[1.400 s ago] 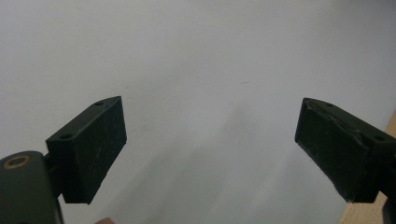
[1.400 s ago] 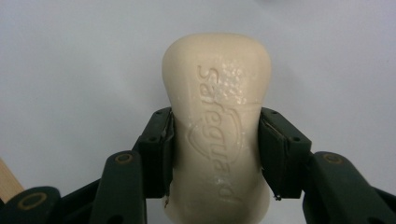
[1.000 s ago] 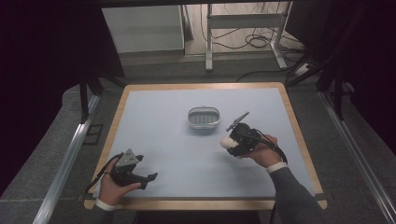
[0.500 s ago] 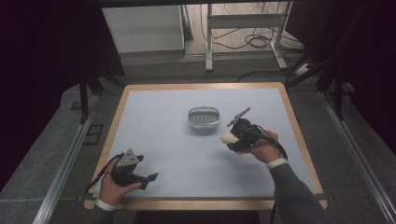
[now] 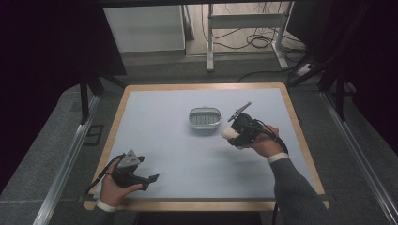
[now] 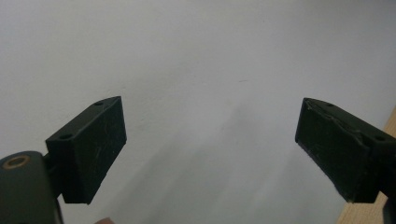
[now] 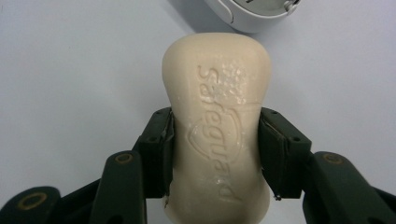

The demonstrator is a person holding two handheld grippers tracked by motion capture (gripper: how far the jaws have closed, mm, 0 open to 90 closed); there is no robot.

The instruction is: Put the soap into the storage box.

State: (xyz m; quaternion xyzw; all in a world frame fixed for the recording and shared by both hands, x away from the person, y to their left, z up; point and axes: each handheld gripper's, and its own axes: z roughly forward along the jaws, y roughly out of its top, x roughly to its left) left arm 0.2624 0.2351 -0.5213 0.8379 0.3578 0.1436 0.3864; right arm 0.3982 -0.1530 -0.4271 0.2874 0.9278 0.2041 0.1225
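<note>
Over on the left, the left tongs (image 5: 152,178) rest low on the pale tabletop (image 5: 159,122) near its front edge, jaws spread wide with nothing between them. Moving to the middle, a small oval soap dish (image 5: 204,118) sits by itself, and from here it looks unfilled. Just to its right, the right tongs (image 7: 215,154) are clenched on the waist of a cream soap bar (image 7: 216,126), held just off the dish's near rim. So I'd judge the pick-up done; what remains is carrying the bar over the dish, setting it in, and letting go.
</note>
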